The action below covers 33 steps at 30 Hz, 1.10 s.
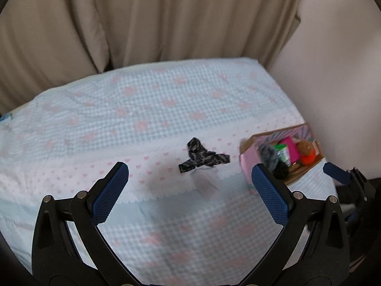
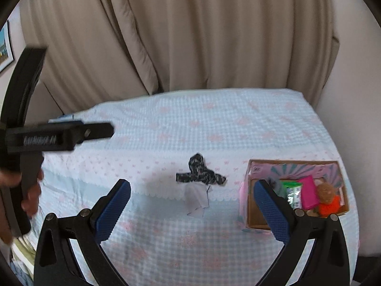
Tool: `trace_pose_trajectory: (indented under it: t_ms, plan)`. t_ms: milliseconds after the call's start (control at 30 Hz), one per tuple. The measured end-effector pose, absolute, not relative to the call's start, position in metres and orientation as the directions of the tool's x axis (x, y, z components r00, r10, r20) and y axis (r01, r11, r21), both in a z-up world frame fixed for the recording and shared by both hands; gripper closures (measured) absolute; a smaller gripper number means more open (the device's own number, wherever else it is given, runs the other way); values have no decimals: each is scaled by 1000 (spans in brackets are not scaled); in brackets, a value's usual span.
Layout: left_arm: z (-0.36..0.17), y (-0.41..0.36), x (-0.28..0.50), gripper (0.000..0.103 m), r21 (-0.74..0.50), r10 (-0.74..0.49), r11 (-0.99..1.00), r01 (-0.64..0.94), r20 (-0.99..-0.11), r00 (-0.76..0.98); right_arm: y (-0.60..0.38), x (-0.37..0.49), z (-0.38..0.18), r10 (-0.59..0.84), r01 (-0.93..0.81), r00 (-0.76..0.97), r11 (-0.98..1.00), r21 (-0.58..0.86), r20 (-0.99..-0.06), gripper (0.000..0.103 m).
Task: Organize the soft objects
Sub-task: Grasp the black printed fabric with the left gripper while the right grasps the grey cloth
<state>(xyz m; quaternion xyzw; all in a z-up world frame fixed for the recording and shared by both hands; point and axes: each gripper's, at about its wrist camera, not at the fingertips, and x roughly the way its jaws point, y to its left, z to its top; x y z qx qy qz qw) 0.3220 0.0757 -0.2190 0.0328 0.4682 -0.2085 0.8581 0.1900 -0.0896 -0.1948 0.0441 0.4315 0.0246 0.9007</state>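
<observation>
Both my claws hang above the bed with nothing between their blue ribbed pads: the left gripper (image 1: 190, 183) is spread wide, and the right gripper (image 2: 192, 201) is spread just as wide. On the pale blue gingham bedspread with pink bows (image 1: 147, 109) lies a black-and-grey patterned strip of fabric (image 1: 202, 158), twisted into a rough Y, with a small white cloth (image 2: 197, 199) touching its near edge. To the right of them sits an open cardboard box with a pink lining (image 2: 257, 217), holding a dark grey woolly bundle (image 1: 270, 156), a green-and-white printed packet (image 2: 293, 194) whose lettering is too blurred for me to read, a bright pink block (image 2: 308, 195) and a brown-headed soft toy in orange (image 2: 327, 201). In the right wrist view a person's hand (image 2: 31, 197) holds the left gripper's black handle, which carries pale embossed writing I cannot make out. Beige curtains (image 2: 190, 35) hang behind the bed.
</observation>
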Motion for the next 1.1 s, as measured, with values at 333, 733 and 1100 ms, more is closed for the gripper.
trace_pose_trajectory:
  t_ms: [333,733,1100]
  plan:
    - [-323,17,402,0,-139,-360,815,563,-882,304,-71,234,-305,74,-32,550,997,68,-832,0]
    - [-454,-48,446,3,-191,-364,713,674,-923,124,-76,266,-431,25,4,467,1000,31,-884,6]
    - [-505,-63,450,32,-224,-373,682,696,-925,68,-69,278,-478,41,-52,435,998,20,-900,32]
